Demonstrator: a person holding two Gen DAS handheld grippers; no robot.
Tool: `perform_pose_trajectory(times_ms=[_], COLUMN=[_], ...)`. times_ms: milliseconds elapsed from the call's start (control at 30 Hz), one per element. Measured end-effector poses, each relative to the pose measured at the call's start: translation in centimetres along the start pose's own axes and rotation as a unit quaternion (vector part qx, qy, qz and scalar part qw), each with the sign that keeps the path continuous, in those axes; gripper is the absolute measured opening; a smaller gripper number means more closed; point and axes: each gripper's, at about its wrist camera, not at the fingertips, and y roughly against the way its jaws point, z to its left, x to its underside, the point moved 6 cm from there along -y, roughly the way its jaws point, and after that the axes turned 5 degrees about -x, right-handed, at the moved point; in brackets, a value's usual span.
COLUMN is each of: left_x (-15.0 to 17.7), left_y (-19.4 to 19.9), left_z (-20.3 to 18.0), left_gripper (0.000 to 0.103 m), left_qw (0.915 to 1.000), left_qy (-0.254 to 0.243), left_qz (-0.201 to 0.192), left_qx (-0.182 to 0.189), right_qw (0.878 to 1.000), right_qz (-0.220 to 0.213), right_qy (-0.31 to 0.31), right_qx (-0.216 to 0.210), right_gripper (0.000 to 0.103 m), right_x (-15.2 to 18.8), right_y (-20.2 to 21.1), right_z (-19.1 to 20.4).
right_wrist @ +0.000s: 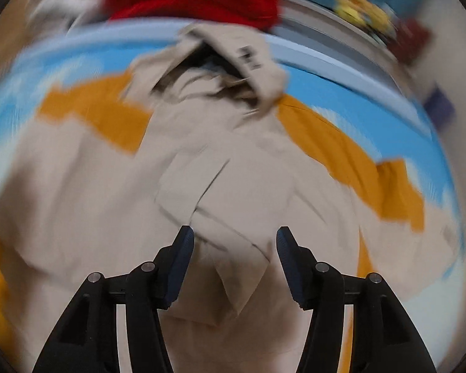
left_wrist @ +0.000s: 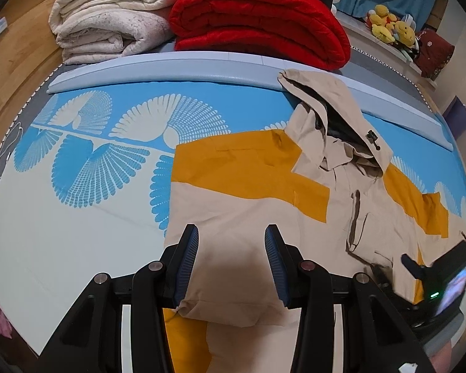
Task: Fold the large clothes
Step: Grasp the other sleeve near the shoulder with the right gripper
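Beige and mustard hooded jacket (left_wrist: pixel 264 205) lies flat on the blue-and-white patterned bedsheet (left_wrist: pixel 77 217); left gripper (left_wrist: pixel 231 267) and right gripper (right_wrist: pixel 234 267) hover over it, released, empty; best pinch one fabric layer, then fold evenly.

A bed (left_wrist: pixel 77 233) filled the view, covered by a sheet printed with blue and white fan shapes. A beige and mustard hooded jacket (left_wrist: pixel 248 217) lay spread flat on it — hood toward a pale blue bolster (left_wrist: pixel 171 70). Behind the bolster sat a folded red blanket (left_wrist: pixel 258 21) beside folded cream blankets (left_wrist: pixel 108 21).
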Motion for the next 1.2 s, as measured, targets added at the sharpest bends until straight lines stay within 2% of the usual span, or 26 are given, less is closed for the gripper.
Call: perform_pose_trajectory(times_ms=[67, 133, 200, 300, 367, 400, 433, 467, 500, 533, 567, 733, 800, 933, 1000, 1200], left_x=[0.0, 0.0, 0.0, 0.0, 0.0, 0.0, 0.0, 0.1, 0.1, 0.1, 0.2, 0.2, 0.3, 0.5, 0.6, 0.3], left_y=[0.0, 0.0, 0.0, -0.1, -0.1, -0.1, -0.1, -0.2, -0.2, -0.3, -0.3, -0.5, -0.6, -1.1, -1.2, -1.5], left_z=[0.0, 0.0, 0.0, 0.0, 0.1, 0.1, 0.0, 0.0, 0.0, 0.1, 0.0, 0.2, 0.1, -0.1, -0.2, 0.8], left_gripper=[0.041, 0.041, 0.041, 0.041, 0.041, 0.041, 0.041, 0.041, 0.041, 0.041, 0.041, 0.041, 0.041, 0.041, 0.041, 0.041], left_qw=[1.0, 1.0, 1.0, 1.0, 1.0, 1.0, 1.0, 1.0, 1.0, 1.0, 1.0, 0.9999, 0.9999, 0.9997, 0.9996, 0.999], left_qy=[0.0, 0.0, 0.001, 0.001, 0.0, -0.001, -0.001, -0.002, -0.003, -0.004, -0.004, 0.004, 0.005, 0.003, 0.004, 0.023], left_qz=[0.001, 0.001, 0.001, 0.003, 0.003, 0.003, 0.003, 0.003, 0.004, 0.005, 0.006, 0.012, 0.014, 0.021, 0.025, 0.032], left_qx=[0.0, 0.0, 0.0, 0.0, 0.0, 0.0, -0.001, -0.001, -0.001, -0.001, -0.001, 0.005, 0.007, 0.009, 0.013, 0.022], right_qw=[0.999, 0.998, 0.999, 0.999, 0.988, 0.975, 0.953, 0.925, 0.91, 0.894, 0.884, 0.843, 0.833, 0.829, 0.821, 0.808], right_qz=[0.01, 0.009, -0.002, -0.032, -0.066, -0.089, -0.118, -0.139, -0.142, -0.131, -0.114, -0.014, -0.003, 0.003, 0.007, 0.012], right_qy=[0.04, 0.054, 0.042, -0.024, -0.124, -0.189, -0.266, -0.339, -0.377, -0.416, -0.442, -0.53, -0.544, -0.546, -0.557, -0.571], right_qx=[0.012, 0.02, 0.01, -0.019, -0.058, -0.076, -0.089, -0.1, -0.103, -0.103, -0.102, -0.095, -0.102, -0.118, -0.127, -0.145], right_gripper=[0.056, 0.051, 0.012, 0.004, 0.003, 0.003, 0.003, 0.003, 0.003, 0.003, 0.003, 0.006, 0.009, 0.015, 0.018, 0.018], right_x=[0.7, 0.9, 0.7, -0.1, -0.7, -0.7, -0.2, 0.9, 1.7, 2.9, 3.9, 8.5, 9.0, 8.7, 8.8, 8.7], right_y=[-0.7, -0.9, -0.4, 0.6, 1.7, 2.4, 3.2, 3.7, 3.6, 3.1, 2.4, -2.1, -2.8, -3.5, -3.9, -4.1], right_z=[0.7, 0.6, 0.2, -1.6, -4.2, -6.0, -7.9, -9.9, -10.8, -11.8, -12.4, -13.6, -13.9, -14.5, -14.7, -14.8])
